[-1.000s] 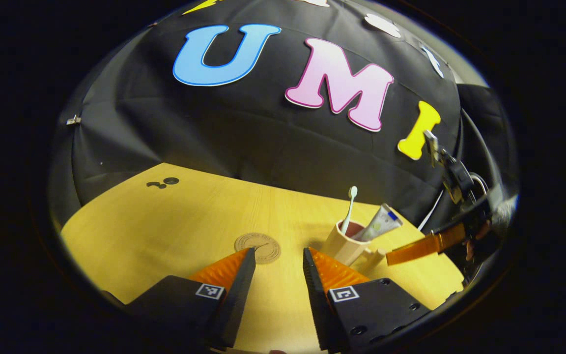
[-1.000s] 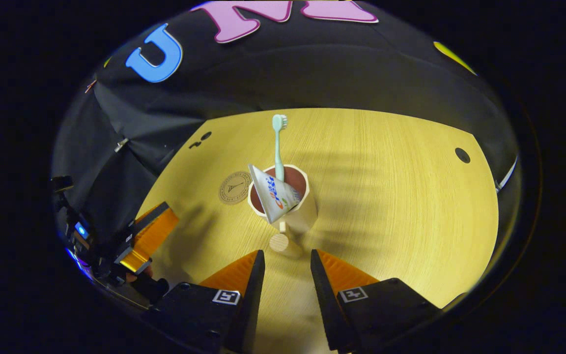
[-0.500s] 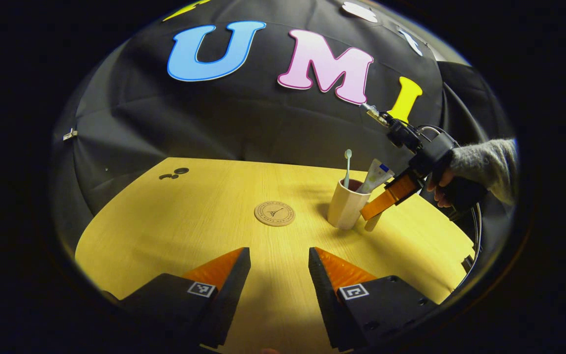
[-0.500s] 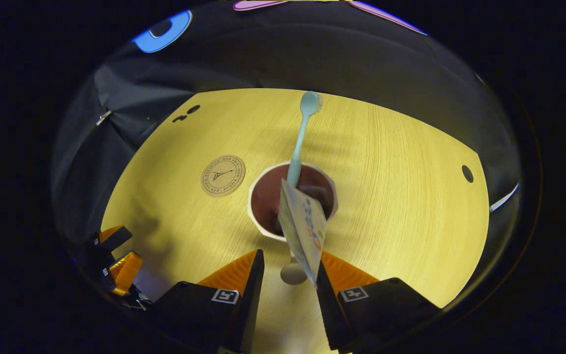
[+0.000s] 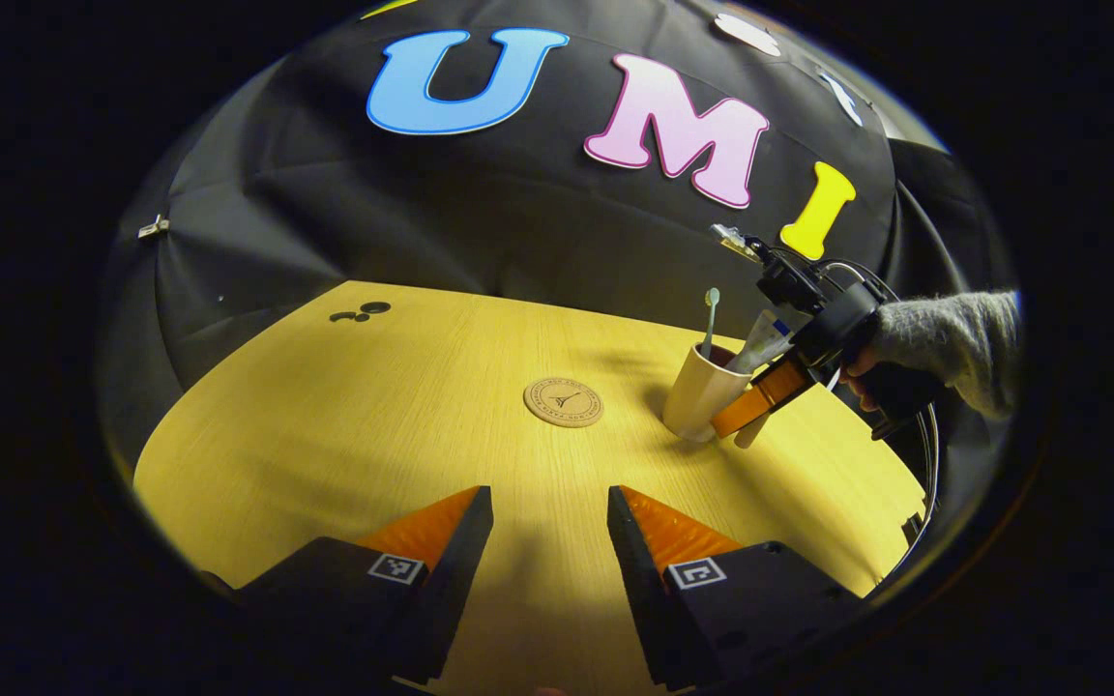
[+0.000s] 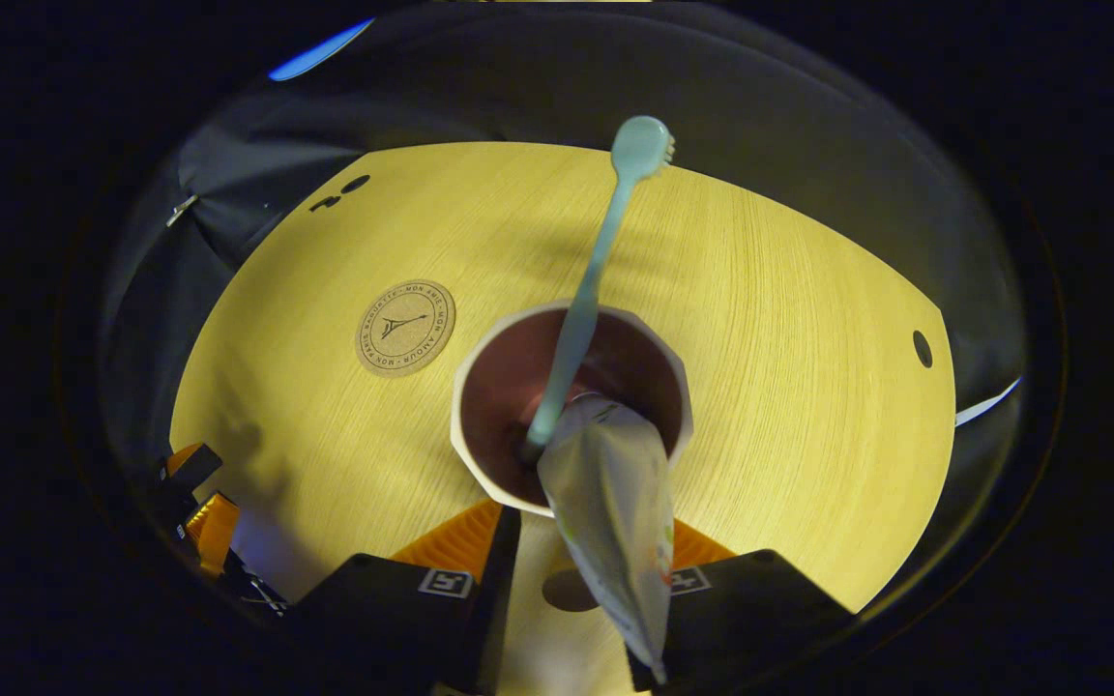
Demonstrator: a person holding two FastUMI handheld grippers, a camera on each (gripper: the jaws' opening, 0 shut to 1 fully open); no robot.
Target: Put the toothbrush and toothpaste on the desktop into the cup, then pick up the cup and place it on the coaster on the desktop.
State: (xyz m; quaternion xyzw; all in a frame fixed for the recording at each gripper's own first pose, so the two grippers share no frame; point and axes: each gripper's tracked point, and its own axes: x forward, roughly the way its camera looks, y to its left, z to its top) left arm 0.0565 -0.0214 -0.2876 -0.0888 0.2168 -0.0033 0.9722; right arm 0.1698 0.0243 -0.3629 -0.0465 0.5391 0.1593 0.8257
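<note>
Fingers of our right gripper [image 6: 571, 541] reach around the cup's wooden handle [image 6: 567, 588], one on each side; they stand apart, and we cannot tell whether either presses on it, since the toothpaste tube [image 6: 615, 517] hangs across the right finger and hides it. In the left gripper view the same gripper [image 5: 750, 406] sits against the cup [image 5: 702, 394] on its right side, held by a hand [image 5: 862, 372] in a grey knitted sleeve [image 5: 949, 333].

Our left gripper [image 5: 542, 541] hangs over bare desktop [image 5: 344, 425] with its fingers well apart and nothing between them, well short of the cup.

The cup [image 6: 480, 387] stands upright on the desktop, pale outside and dark red inside. The toothbrush [image 6: 586, 290] leans in it, head up and away from the right gripper; the toothpaste tube stands in it too, crimped end out over the rim.

The round cork coaster [image 6: 405, 327] lies flat near the cup, to its left in both views and not touching it. It carries a tower drawing ringed by lettering; "MON AMIE" is about all we can make out. The print on the tube is too blurred to read.
</note>
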